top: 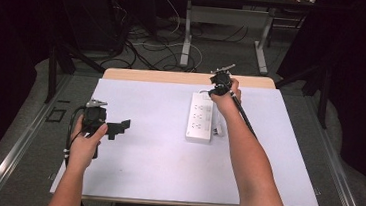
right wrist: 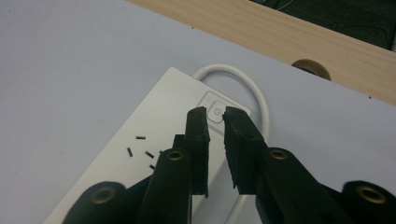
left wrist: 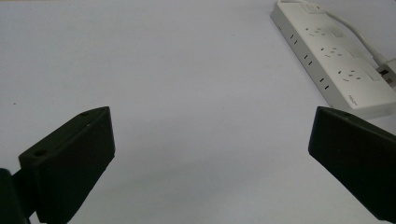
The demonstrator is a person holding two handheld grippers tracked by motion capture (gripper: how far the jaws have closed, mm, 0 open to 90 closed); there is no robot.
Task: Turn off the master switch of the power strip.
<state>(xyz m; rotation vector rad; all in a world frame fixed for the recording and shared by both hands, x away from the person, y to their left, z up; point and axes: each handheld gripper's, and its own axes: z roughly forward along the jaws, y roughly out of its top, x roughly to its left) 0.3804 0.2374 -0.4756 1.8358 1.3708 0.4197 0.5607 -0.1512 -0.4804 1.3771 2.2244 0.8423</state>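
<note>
A white power strip (top: 200, 118) (left wrist: 336, 60) (right wrist: 140, 140) lies on the white table cover, right of centre, with its cable (right wrist: 254, 88) looping out at the far end. My right gripper (top: 212, 92) (right wrist: 215, 112) points down at that far end. Its jaws stand almost together with a thin gap and nothing in it, their tips just over the strip's square switch button (right wrist: 212, 113). At the table's left, my left gripper (top: 118, 127) (left wrist: 210, 135) is held low with its jaws wide apart over bare cover.
The white cover (top: 156, 151) spans most of the wooden table (top: 173, 77), which has a round cable hole (right wrist: 310, 69) near its far edge. Beyond the table are a floor with loose cables and another table's legs (top: 186, 43).
</note>
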